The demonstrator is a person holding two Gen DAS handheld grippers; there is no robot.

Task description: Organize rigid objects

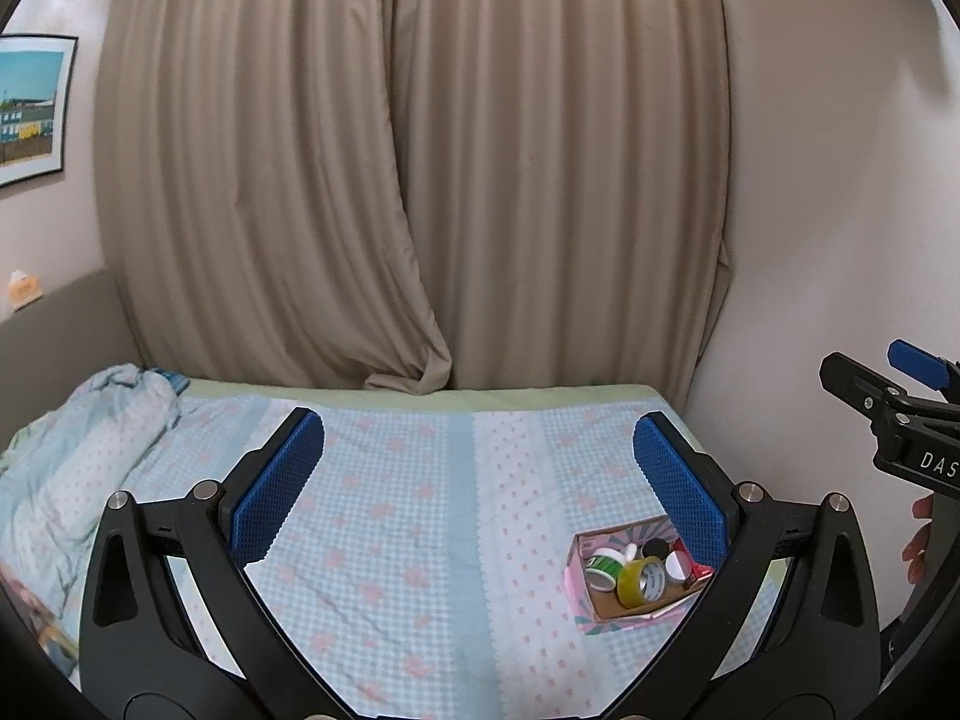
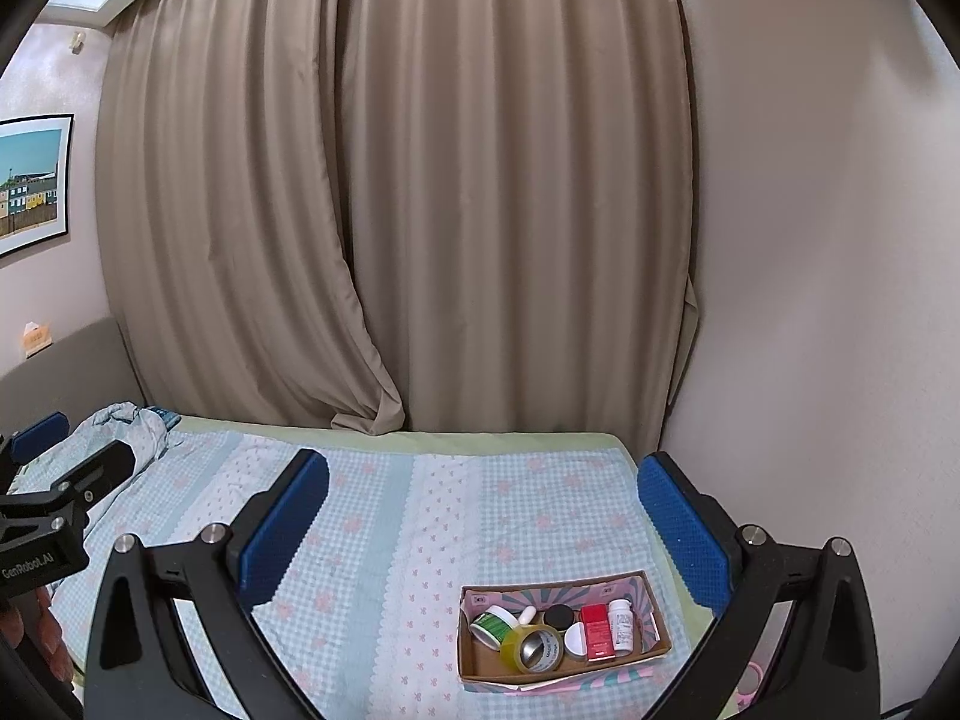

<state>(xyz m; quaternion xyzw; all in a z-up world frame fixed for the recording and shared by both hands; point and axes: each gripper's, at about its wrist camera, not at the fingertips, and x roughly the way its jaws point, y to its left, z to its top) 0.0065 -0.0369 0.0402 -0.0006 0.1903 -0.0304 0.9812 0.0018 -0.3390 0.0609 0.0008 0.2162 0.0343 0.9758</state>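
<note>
right wrist view: box already filled

we hold the left gripper (image 1: 474, 480) and right gripper (image 2: 483, 516) high, jaws wide and empty. we should descend slowly, centred over one item. the cardboard box (image 2: 657, 651) sits on the bed (image 2: 372, 540), near right, holding yellow tape (image 2: 537, 651), a red carton (image 2: 597, 633) and a white bottle (image 2: 622, 624).

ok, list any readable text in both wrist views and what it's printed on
"DAS", cut off by the frame edge: on the right gripper body, left wrist view.
"GenRobot.AI": on the left gripper body, right wrist view.
"MADE", partly legible: inside the yellow tape roll in the cardboard box.
White bottle, red box and green-labelled tape roll: print too small to read.
Orange wall tag: blurred.
</note>
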